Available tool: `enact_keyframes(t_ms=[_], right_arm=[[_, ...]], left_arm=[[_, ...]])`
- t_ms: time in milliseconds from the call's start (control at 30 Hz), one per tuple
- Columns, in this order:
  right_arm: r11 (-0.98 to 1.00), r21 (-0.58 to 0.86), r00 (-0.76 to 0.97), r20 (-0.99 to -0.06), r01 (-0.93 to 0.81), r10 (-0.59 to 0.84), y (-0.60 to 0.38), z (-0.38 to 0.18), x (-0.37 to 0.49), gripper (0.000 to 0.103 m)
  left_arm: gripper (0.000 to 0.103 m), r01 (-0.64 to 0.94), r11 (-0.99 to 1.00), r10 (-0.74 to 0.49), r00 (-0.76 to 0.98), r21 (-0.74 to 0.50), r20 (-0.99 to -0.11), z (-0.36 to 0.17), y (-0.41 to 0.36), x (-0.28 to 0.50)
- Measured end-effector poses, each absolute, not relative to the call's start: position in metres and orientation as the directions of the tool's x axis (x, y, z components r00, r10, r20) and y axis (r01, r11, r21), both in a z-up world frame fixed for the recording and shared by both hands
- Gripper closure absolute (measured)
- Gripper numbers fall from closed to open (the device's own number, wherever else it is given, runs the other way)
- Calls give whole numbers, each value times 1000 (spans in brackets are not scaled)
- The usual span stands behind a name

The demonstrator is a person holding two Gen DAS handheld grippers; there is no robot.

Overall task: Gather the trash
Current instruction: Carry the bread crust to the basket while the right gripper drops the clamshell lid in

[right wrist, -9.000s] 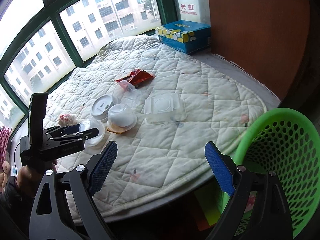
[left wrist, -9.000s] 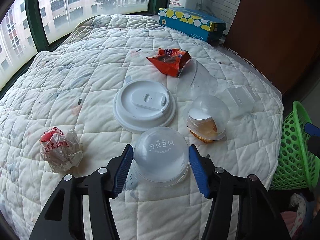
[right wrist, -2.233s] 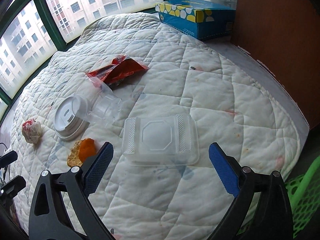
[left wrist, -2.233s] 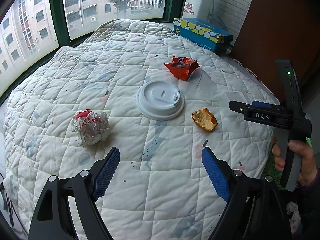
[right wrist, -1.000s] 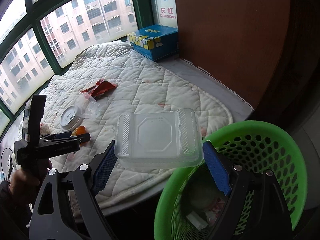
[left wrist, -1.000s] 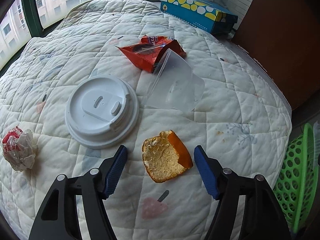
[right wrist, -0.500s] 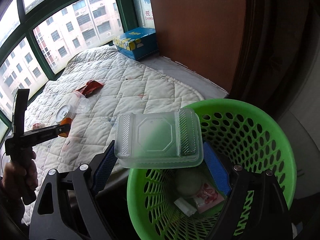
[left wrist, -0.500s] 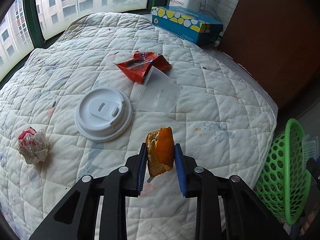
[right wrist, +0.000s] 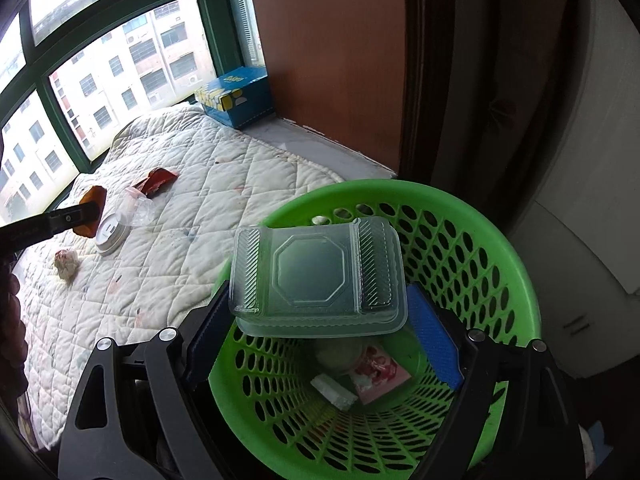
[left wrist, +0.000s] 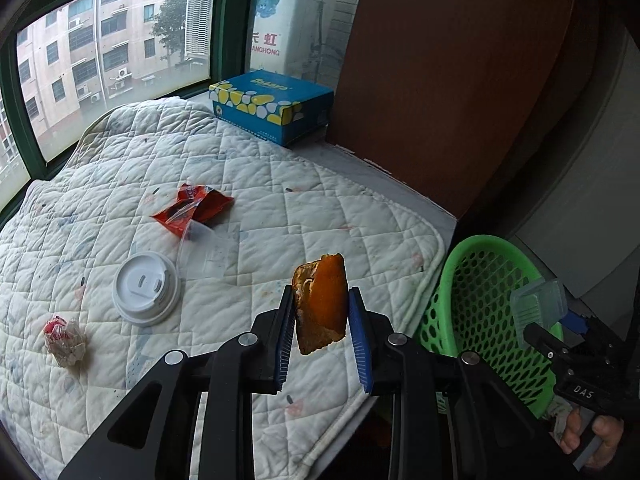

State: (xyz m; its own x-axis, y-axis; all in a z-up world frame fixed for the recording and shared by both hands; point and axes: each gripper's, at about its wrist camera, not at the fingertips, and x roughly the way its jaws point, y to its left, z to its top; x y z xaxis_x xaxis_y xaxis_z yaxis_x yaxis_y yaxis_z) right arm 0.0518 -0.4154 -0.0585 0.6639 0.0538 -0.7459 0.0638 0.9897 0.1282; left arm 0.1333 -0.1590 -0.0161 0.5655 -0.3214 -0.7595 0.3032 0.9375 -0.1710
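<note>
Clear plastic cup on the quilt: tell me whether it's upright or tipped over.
Tipped over. The clear plastic cup lies on its side between the white lid and red wrapper.

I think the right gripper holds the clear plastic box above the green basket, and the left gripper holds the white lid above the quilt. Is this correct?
Not quite. The left gripper holds the orange peel, as the left wrist view shows; the white lid lies on the quilt. The right gripper does hold the clear plastic box above the green basket.
</note>
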Motion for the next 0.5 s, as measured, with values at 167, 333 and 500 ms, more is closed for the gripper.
enact_keyframes(t_ms=[167, 333, 500], right_arm=[[986, 135, 664, -747, 93, 39, -429, -57, 41, 19], [984, 137, 667, -745, 112, 28, -437, -56, 31, 14], [981, 146, 673, -739, 126, 23, -445, -55, 21, 13]], left_arm=[[77, 367, 915, -362, 562, -169, -743, 1, -188, 124], [77, 415, 894, -396, 556, -169, -731, 12, -212, 117], [77, 455, 877, -411, 545, -154, -731, 14, -232, 111]])
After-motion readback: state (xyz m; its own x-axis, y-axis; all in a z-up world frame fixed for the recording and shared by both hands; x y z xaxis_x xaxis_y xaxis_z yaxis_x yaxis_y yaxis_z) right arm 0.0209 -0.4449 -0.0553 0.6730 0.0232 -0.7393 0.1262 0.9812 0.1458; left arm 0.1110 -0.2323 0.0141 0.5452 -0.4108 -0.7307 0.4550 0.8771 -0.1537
